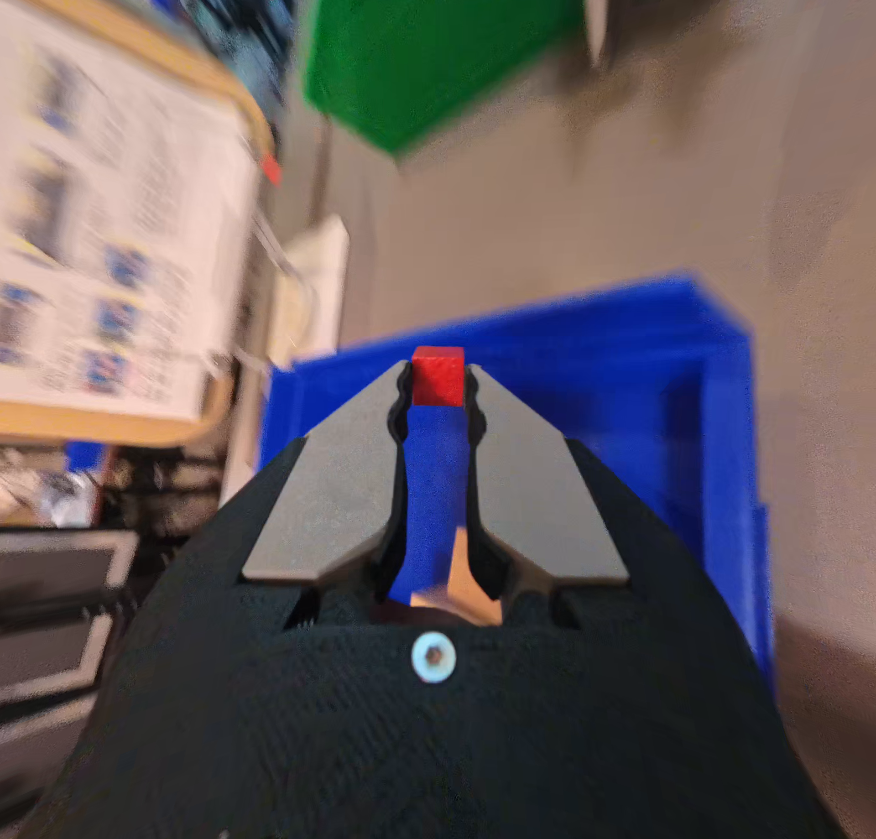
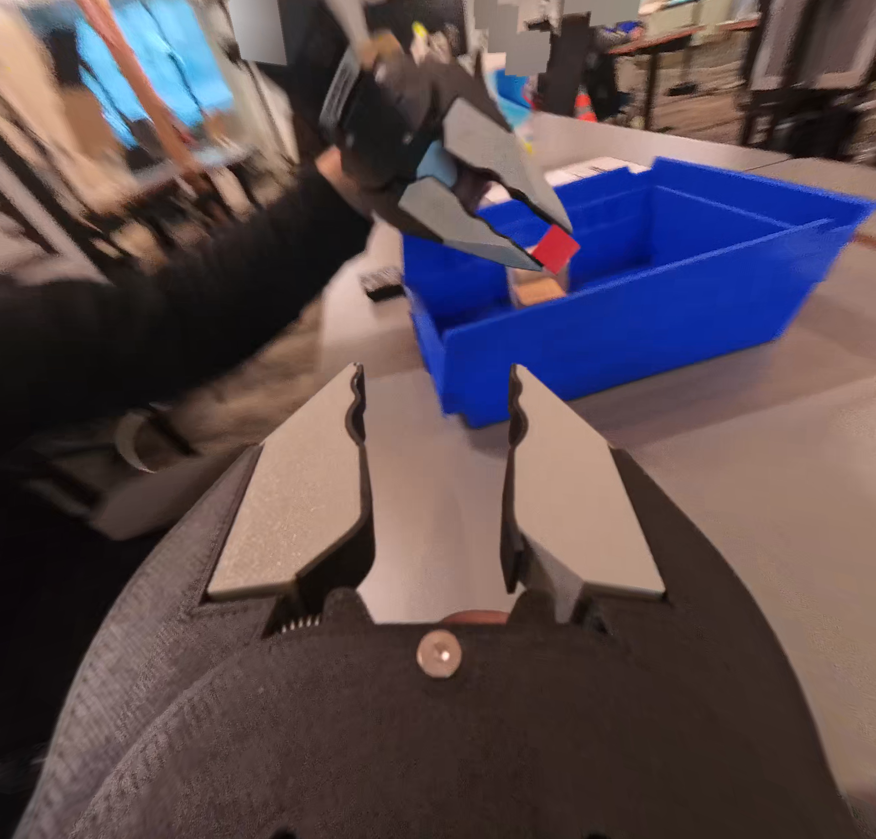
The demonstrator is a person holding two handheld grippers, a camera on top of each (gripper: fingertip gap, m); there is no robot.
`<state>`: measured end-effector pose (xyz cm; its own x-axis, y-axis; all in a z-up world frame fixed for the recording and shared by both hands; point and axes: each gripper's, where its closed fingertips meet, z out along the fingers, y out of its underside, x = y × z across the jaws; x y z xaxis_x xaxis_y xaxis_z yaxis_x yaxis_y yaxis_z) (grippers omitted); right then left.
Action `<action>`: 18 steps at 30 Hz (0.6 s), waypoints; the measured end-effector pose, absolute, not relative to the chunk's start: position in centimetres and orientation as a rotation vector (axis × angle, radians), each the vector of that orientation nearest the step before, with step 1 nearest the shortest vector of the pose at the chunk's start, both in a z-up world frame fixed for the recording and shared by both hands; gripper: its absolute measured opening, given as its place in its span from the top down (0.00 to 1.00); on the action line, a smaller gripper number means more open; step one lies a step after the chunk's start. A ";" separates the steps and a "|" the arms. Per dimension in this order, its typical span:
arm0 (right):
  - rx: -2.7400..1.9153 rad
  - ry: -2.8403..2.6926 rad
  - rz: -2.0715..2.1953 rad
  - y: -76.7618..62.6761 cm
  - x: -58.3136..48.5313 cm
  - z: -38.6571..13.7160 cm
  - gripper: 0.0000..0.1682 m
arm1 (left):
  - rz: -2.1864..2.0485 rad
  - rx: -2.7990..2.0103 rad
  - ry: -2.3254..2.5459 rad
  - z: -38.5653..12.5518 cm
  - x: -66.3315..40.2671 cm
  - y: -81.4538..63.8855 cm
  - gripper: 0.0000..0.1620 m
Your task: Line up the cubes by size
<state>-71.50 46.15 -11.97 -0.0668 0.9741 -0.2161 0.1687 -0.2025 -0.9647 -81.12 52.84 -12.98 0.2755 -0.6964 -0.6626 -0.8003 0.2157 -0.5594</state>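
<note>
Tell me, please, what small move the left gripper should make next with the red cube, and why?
Probably carry it clear of the blue bin and lower it to the grey table. The left gripper is shut on the red cube, held in the air over the bin, and the right gripper is open and empty.

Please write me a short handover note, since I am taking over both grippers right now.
Left gripper: shut on a small red cube, held in the air above the blue bin.
Right gripper: open, empty, over the grey table in front of the bin.
Something tan lies in the bin below the cube; too blurred to name.
Done: one cube picked up. No cubes show on the table.
Left: set the red cube down, fetch the others, line them up by size.
</note>
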 end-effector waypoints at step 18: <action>-1.315 -1.087 2.050 44.0 -69.1 -6.0 0.89 | -0.105 -0.982 1.365 -6.6 -68.0 44.3 0.88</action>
